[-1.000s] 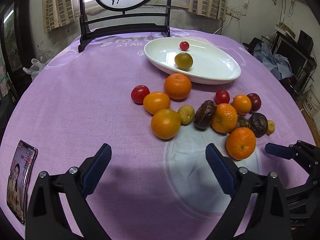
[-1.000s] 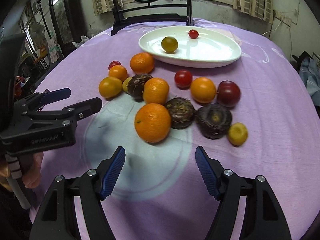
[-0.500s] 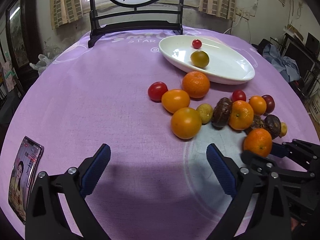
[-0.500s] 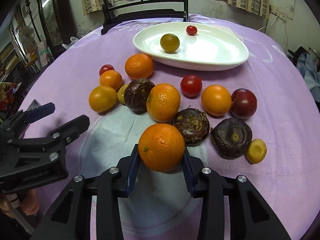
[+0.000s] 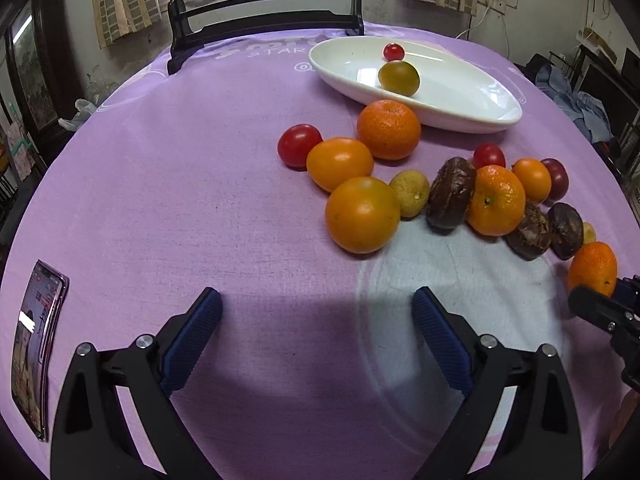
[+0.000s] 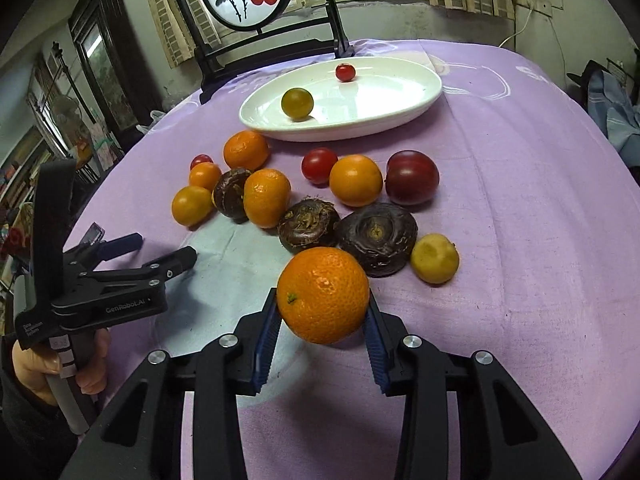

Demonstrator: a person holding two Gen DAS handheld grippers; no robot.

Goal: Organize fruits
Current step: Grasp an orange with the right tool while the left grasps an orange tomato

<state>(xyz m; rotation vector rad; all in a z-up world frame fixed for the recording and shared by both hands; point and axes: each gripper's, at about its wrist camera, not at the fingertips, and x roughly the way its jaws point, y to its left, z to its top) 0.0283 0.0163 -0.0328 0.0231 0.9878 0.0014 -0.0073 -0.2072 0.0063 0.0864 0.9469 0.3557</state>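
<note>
Right gripper (image 6: 323,320) was clamped on a mandarin orange (image 6: 323,294) at lower centre of the right wrist view — blue pads pressing its two sides, fruit apparently raised off the purple tablecloth (image 6: 540,240), a shadow showing under it. Left gripper (image 5: 316,332) hung wide open and empty at the bottom of the left wrist view, over bare cloth.

Risks, judged: the pads gripped the mandarin low on its round sides, so a jolt could let it roll forward out of the jaws. Just beyond it sat two dark water chestnuts (image 6: 376,236) and a small yellow fruit (image 6: 435,258) — a low carry could knock them and scatter the pile.

The white oval dish (image 6: 400,120), upper centre, held a green-yellow tomato (image 6: 297,102) and a cherry tomato (image 6: 345,72); a hard release there could set all three rolling. Too tight a squeeze might bruise the peel.

A phone (image 5: 38,356) lay at far left, clear of it all.
</note>
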